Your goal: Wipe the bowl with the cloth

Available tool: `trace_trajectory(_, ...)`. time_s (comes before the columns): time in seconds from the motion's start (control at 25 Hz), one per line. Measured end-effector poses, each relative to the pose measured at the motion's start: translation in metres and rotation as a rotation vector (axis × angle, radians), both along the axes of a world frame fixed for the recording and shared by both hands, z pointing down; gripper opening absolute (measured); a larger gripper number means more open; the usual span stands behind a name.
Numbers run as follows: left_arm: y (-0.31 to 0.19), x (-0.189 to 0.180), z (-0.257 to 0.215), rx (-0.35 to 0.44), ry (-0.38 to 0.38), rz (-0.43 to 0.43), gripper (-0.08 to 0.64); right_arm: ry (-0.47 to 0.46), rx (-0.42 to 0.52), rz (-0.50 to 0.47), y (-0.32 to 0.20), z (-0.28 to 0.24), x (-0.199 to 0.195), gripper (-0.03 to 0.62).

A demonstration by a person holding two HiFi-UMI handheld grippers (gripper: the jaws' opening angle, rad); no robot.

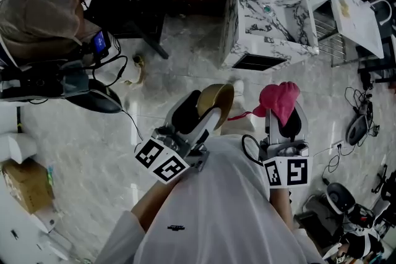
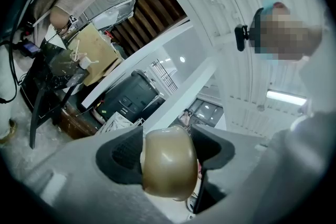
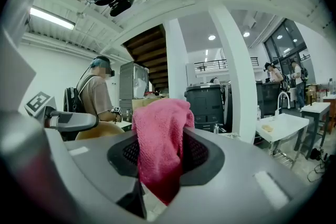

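The left gripper has its jaws shut tight on the bowl. They pinch the bowl by its edge, one jaw inside and one outside. The bowl is shiny and gold-brown, and it is tipped on its side. It is up in the air above the floor, not on any surface.

The right gripper has its jaws squeezed on the pink cloth. A fat bunch of cloth sticks out past the jaws. The cloth is near the bowl, just to its right, but they are not touching.

The bowl looks hard, smooth and light. I think it could slip or twist when it is pushed, so the hold on the edge must stay firm. The cloth looks soft and floppy, and it will bend around the bowl. The loose bunch at the front is the best part to rub with.
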State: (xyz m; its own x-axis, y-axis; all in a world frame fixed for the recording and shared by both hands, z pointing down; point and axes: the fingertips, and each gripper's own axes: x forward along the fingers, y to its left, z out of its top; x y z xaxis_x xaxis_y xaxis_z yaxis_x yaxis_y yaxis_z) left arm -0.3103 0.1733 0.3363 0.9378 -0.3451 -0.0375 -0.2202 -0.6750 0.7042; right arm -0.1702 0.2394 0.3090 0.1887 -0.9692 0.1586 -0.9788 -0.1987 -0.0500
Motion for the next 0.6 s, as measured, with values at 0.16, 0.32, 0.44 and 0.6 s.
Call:
trace_trajectory(0.16, -0.026, 0.026, 0.003, -0.001, -0.017, -0.012, 0.288, -0.013, 0.01, -0.017, -0.032, 0.003, 0.027, 0.141)
trace_trajectory(0.32, -0.067, 0.068, 0.009, -0.017, -0.023, -0.039, 0.288, -0.028, -0.005, -0.049, -0.075, 0.015, 0.069, 0.14)
trace_trajectory(0.44, -0.099, 0.114, 0.011, -0.041, -0.03, -0.036, 0.288, -0.044, -0.019, -0.081, -0.109, 0.02, 0.108, 0.14)
trace_trajectory(0.6, -0.141, 0.19, 0.004, -0.035, -0.046, -0.027, 0.288, -0.09, -0.033, -0.098, -0.153, 0.02, 0.178, 0.14)
